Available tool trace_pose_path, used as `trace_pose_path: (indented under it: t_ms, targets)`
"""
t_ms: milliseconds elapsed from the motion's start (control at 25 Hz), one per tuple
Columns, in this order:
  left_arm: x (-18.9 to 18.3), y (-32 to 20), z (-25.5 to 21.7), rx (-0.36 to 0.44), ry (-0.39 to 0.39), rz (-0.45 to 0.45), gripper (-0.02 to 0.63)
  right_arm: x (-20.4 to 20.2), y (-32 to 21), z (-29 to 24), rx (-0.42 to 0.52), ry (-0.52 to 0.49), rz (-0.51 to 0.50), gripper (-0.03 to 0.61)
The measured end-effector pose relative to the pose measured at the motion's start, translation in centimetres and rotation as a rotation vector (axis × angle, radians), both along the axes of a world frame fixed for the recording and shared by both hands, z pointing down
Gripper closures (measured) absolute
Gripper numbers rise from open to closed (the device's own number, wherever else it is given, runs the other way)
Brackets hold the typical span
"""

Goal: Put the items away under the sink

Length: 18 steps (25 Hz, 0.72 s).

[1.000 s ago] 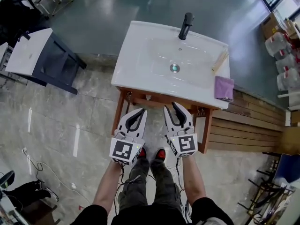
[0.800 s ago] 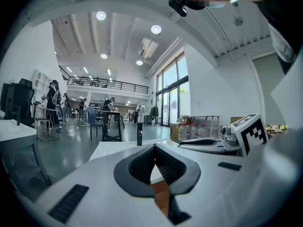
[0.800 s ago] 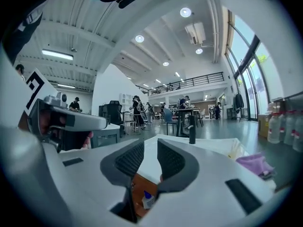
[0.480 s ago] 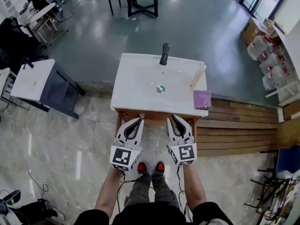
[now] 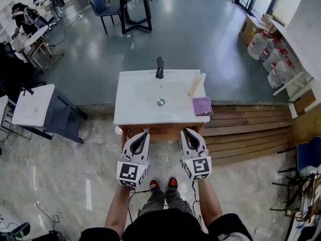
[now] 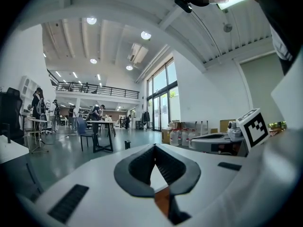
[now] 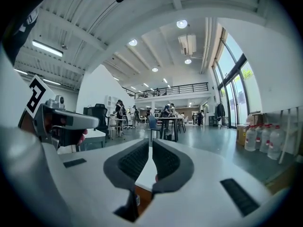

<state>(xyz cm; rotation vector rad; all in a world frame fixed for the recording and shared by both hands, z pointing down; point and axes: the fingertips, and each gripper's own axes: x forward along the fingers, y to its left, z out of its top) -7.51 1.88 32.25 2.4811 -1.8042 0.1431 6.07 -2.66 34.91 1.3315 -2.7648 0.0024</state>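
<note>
Two empty grippers held level in front of the sink.
The left gripper [image 5: 144, 131] is clenched tight. The right gripper [image 5: 184, 130] has just been closing its jaws, which stand almost together with nothing between them. A purple cloth [image 5: 202, 106] and wooden sticks [image 5: 195, 85] lie on the sink [image 5: 128, 112], at its right edge.

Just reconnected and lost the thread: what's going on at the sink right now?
A person stands facing the sink with a gripper in each hand, both held before its near edge and neither holding anything. The left gripper is shut. The right gripper has just been closing its jaws, which stand almost together with nothing between them. A purple cloth and wooden sticks lie untouched on the sink's right side.
</note>
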Motion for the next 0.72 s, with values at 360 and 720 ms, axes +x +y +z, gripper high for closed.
trace_pose_path:
  t_ms: [360, 720]
  targets:
    - [0.8, 2.4, -0.9, 0.003, 0.003, 0.034, 0.607, 2.7, 3.6, -0.9, 0.001, 0.016, 0.059, 0.537]
    - [0.0, 4.4, -0.1, -0.022, -0.003, 0.045, 0.607, 3.0, 6.7, -0.2, 0.001, 0.031, 0.076, 0.537]
